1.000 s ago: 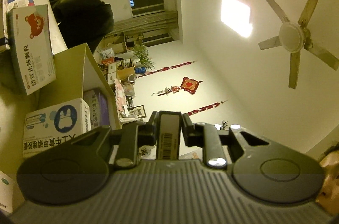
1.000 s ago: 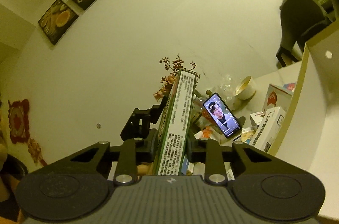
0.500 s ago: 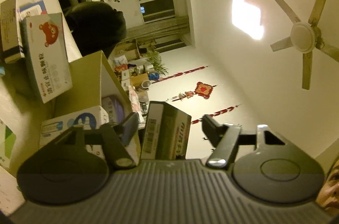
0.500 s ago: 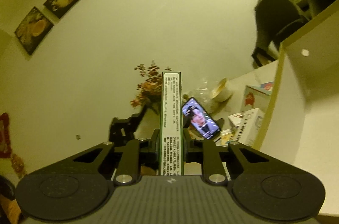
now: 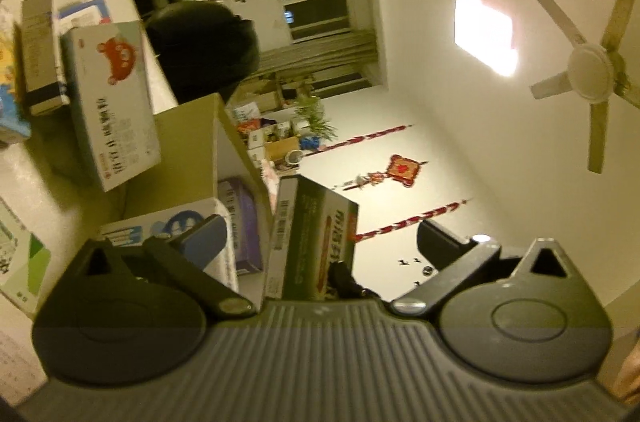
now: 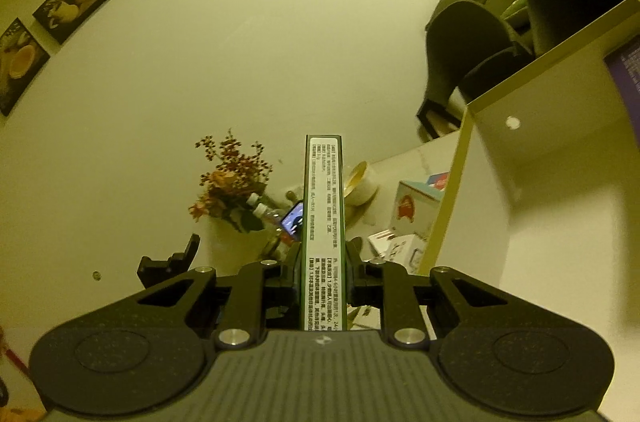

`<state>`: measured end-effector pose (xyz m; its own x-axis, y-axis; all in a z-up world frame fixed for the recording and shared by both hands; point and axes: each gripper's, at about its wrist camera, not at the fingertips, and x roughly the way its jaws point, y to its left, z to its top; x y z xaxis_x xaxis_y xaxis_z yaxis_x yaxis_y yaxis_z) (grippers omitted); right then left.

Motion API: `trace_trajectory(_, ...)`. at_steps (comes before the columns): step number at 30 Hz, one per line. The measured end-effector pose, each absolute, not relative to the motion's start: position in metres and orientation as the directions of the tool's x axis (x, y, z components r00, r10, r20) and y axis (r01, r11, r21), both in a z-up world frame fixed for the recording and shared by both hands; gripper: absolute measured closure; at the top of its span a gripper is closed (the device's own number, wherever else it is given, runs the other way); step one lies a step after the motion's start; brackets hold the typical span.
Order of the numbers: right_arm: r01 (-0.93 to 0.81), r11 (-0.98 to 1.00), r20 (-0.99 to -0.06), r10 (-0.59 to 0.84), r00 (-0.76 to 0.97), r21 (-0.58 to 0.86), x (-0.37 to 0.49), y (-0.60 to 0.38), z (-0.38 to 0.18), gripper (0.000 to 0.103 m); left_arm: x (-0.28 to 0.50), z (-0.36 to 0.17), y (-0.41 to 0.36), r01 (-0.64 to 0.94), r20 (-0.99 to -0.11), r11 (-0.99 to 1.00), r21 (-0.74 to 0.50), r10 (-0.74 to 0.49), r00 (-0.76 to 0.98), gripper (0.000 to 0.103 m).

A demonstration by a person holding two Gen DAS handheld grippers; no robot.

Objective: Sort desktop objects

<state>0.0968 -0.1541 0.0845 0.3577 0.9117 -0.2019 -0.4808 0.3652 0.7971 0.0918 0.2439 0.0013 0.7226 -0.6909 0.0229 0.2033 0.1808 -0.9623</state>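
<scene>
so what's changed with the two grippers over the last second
The left gripper has opened its jaws and let go of the green box, which now sits loose between them. The right gripper stays clamped on that box's narrow edge. The cardboard bin stays put.

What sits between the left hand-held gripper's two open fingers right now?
In the left wrist view, the green box stands between the spread fingers of the left hand-held gripper, clear of both.
</scene>
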Motion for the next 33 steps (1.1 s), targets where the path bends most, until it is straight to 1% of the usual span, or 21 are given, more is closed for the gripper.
trace_trajectory(5,-0.463,0.429,-0.244,0.881,0.406,0.776,0.105,-0.159,0.092,0.081,0.087,0.001,0.247,0.158,-0.034,0.229,-0.961,-0.661,0.749,0.0)
trace_trajectory(13,-0.439,0.548,-0.325,0.811,0.486,0.711,0.12,-0.165,0.107,0.081,0.08,0.009,0.245,0.121,-0.136,0.366,-0.923,-0.602,0.787,0.0)
trace_trajectory(16,-0.426,0.595,-0.362,0.78,0.511,0.681,0.127,-0.166,0.109,0.081,0.078,0.01,0.244,0.121,-0.155,0.398,-0.909,-0.593,0.79,0.0)
trace_trajectory(19,-0.411,0.651,-0.406,0.738,0.538,0.638,0.134,-0.164,0.111,0.081,0.078,0.009,0.244,0.121,-0.156,0.395,-0.911,-0.6,0.785,0.0)
trace_trajectory(21,-0.4,0.698,-0.444,0.699,0.561,0.594,0.137,-0.161,0.111,0.081,0.079,0.007,0.244,0.117,-0.157,0.39,-0.913,-0.602,0.783,0.0)
trace_trajectory(27,-0.348,0.85,-0.576,0.525,0.626,0.397,0.152,-0.142,0.102,0.081,0.078,0.006,0.243,0.114,-0.16,0.392,-0.913,-0.601,0.783,0.0)
trace_trajectory(33,-0.34,0.915,-0.653,0.395,0.647,0.217,0.166,-0.12,0.088,0.081,0.08,0.004,0.238,0.112,-0.179,0.403,-0.908,-0.615,0.768,0.0)
